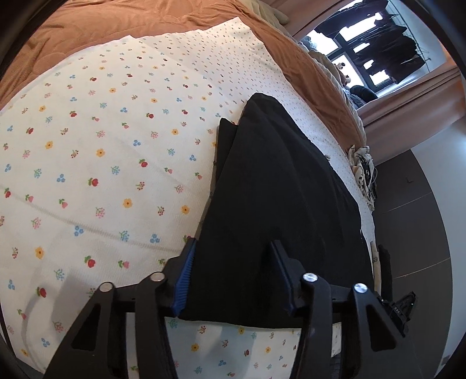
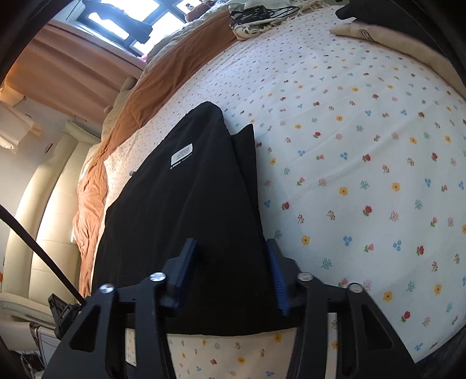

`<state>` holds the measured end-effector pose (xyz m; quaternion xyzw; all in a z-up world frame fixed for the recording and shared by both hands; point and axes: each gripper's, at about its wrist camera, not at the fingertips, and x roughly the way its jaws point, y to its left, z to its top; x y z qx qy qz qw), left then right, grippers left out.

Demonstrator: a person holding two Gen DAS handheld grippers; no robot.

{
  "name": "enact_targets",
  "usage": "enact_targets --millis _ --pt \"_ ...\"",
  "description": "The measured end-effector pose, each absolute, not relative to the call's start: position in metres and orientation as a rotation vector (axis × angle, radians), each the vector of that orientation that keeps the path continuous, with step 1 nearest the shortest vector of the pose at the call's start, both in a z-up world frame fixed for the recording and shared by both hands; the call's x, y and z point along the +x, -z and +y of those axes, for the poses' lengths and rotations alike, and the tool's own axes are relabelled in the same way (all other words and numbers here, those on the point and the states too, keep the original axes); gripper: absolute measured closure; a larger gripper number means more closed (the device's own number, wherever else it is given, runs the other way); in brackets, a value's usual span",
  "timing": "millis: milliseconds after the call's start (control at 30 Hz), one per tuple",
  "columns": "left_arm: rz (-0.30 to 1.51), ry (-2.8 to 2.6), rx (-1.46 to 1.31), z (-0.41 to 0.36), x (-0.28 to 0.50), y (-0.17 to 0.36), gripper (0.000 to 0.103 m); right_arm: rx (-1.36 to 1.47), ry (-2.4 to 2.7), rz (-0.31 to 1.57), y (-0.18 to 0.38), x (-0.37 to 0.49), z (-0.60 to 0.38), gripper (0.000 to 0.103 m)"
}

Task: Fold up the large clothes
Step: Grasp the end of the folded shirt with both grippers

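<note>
A black folded garment (image 1: 276,175) lies flat on the floral bed sheet (image 1: 102,160), its near edge just behind my fingers. My left gripper (image 1: 233,250) straddles the garment's left near corner; the blue-padded left finger (image 1: 186,271) sits at the cloth's edge and the cloth between the jaws lies flat, not bunched. In the right wrist view the same garment (image 2: 180,204) shows a white label (image 2: 181,157). My right gripper (image 2: 233,247) straddles its right near corner, with smooth cloth filling the gap between the pads.
An orange blanket (image 1: 102,26) covers the far part of the bed (image 2: 364,175). A heap of cloth and cables (image 2: 256,14) and a beige cushion (image 2: 378,32) lie at the bed's far end. Dark floor (image 1: 407,218) runs beside the bed.
</note>
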<state>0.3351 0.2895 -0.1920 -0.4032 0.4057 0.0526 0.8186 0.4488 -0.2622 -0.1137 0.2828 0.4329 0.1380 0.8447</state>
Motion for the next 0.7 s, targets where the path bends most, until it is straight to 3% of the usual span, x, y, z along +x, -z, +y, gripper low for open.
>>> enact_targets --millis 33,133,367,700 --pt "0.858 -0.120 -0.856 0.290 0.333 0.191 0.075 0.598 -0.297 0.898 0.111 0.446 -0.264 0.093" --pt "0.847 -0.112 -0.854 0.291 0.326 0.184 0.092 0.615 -0.309 0.853 0.102 0.438 -0.272 0.102" --pt "0.841 -0.084 -0.808 0.286 0.314 0.169 0.096 0.582 -0.326 0.823 0.098 0.417 -0.282 0.103" --pt "0.921 -0.125 -0.784 0.284 0.307 0.202 0.095 0.573 -0.261 0.897 0.128 0.403 -0.287 0.103"
